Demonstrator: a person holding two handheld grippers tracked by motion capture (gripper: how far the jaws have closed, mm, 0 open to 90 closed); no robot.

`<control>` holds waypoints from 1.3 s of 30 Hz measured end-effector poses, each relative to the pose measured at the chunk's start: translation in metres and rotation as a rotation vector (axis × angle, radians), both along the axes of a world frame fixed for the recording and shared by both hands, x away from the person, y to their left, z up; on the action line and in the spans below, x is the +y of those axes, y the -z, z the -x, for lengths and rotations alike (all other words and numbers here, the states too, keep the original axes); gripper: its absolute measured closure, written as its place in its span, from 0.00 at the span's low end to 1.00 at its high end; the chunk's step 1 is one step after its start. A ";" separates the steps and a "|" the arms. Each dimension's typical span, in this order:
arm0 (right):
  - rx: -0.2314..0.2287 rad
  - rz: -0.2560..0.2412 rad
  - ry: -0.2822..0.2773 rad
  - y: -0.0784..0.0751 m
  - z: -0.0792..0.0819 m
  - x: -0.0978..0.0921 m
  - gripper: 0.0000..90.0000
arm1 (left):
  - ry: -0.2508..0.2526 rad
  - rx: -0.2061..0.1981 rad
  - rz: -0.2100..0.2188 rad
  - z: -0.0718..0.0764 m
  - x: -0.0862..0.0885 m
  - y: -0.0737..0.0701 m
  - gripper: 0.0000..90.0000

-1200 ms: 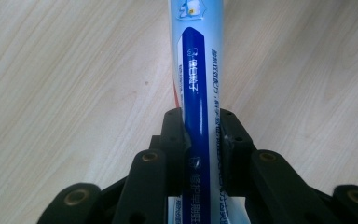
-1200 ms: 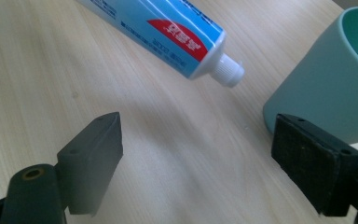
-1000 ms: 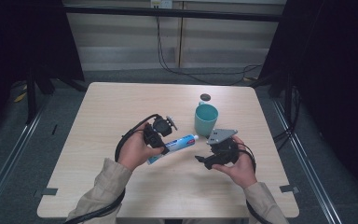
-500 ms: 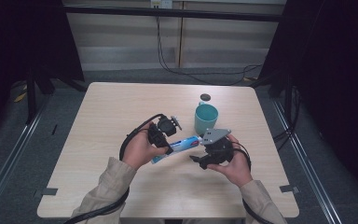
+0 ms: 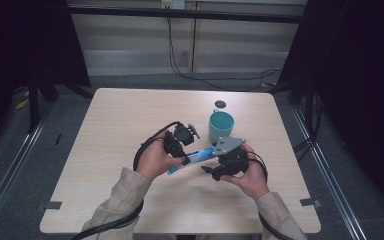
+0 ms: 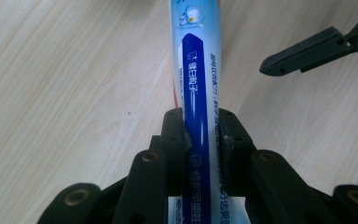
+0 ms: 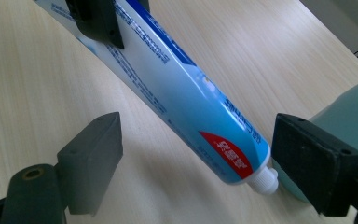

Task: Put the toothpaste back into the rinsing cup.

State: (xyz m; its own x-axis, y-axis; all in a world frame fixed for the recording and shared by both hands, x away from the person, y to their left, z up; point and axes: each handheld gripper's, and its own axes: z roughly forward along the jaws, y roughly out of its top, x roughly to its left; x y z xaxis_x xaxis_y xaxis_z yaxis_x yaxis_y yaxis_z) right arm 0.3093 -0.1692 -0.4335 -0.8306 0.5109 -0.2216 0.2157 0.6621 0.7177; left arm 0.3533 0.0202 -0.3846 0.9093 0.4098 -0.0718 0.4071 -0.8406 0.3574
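Observation:
A blue and white toothpaste tube hangs just above the table, and my left gripper is shut on its flat rear half. In the left gripper view both jaws pinch the tube edge-on. My right gripper is open. In its own view the tube runs slantwise between its jaws, and the white nozzle lies close to the right-hand jaw without touching it. A teal cup stands upright just beyond both grippers.
A small dark round thing lies on the table behind the cup. The cup rises right behind my right gripper's right-hand jaw. Cables trail from both grippers toward the person. Bare wood stretches to the left and front.
The two hands have closed in on each other. My right gripper has slid left, so the tube's nozzle end now lies between its open jaws. The left gripper's hold on the tube is unchanged.

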 end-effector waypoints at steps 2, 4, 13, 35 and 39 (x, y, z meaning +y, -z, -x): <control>-0.006 0.002 -0.005 0.000 0.000 0.001 0.18 | 0.002 0.000 0.002 0.000 -0.001 0.000 0.84; -0.009 0.007 -0.015 0.001 0.000 0.003 0.19 | 0.011 0.001 0.000 0.000 -0.003 -0.002 0.84; -0.037 0.005 -0.047 0.000 -0.001 0.013 0.20 | 0.014 0.012 0.030 -0.001 -0.009 -0.008 0.84; -0.023 -0.016 -0.118 0.001 -0.002 0.015 0.38 | 0.051 0.008 0.058 0.004 -0.017 -0.020 0.85; -0.015 -0.028 -0.137 -0.001 -0.002 0.014 0.55 | 0.055 -0.003 0.070 0.005 -0.016 -0.025 0.85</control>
State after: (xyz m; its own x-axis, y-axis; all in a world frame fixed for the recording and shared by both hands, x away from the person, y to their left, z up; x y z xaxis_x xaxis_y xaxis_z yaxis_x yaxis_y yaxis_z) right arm 0.3112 -0.1551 -0.4324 -0.8898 0.3988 -0.2219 0.1132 0.6640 0.7391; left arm 0.3480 0.0038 -0.3600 0.9306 0.3535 -0.0953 0.3597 -0.8347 0.4171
